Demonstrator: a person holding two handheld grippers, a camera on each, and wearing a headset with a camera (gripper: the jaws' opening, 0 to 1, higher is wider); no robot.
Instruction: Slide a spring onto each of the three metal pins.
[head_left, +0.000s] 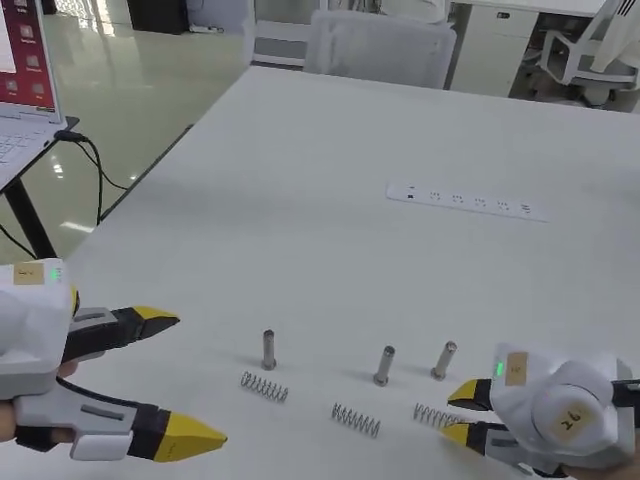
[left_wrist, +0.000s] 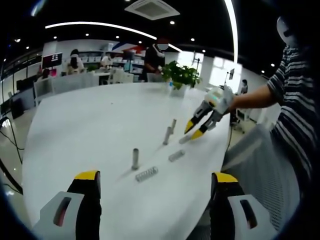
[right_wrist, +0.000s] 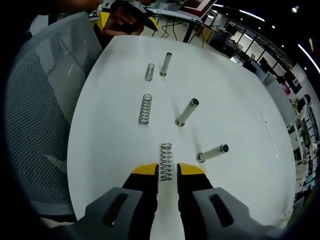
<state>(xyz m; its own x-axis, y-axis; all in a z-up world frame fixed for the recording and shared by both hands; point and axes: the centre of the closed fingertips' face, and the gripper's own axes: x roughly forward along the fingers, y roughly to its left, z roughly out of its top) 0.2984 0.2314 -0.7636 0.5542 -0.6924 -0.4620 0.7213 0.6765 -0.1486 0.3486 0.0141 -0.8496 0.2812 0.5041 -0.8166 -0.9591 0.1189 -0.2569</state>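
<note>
"Well, where are the springs (head_left: 356, 420)?"
"Three wire coils lying flat on the smooth white counter (head_left: 350, 200), one in front of each standing steel pin (head_left: 385, 365)."
"And the tongs?"
"The left tongs (left_wrist: 156, 176) are spread wide. The right tongs (right_wrist: 167, 170) are slightly parted, straddling the end of the rightmost spring (right_wrist: 166, 157)."

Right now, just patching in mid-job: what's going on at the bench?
A person works two handheld grippers over a white table. In the head view the left pin, middle pin and right pin stand upright and bare. The left spring, middle spring and right spring lie flat beside them. The right gripper has its jaws narrowly apart around the right spring's end, not closed. The left gripper hovers wide open, empty.
</note>
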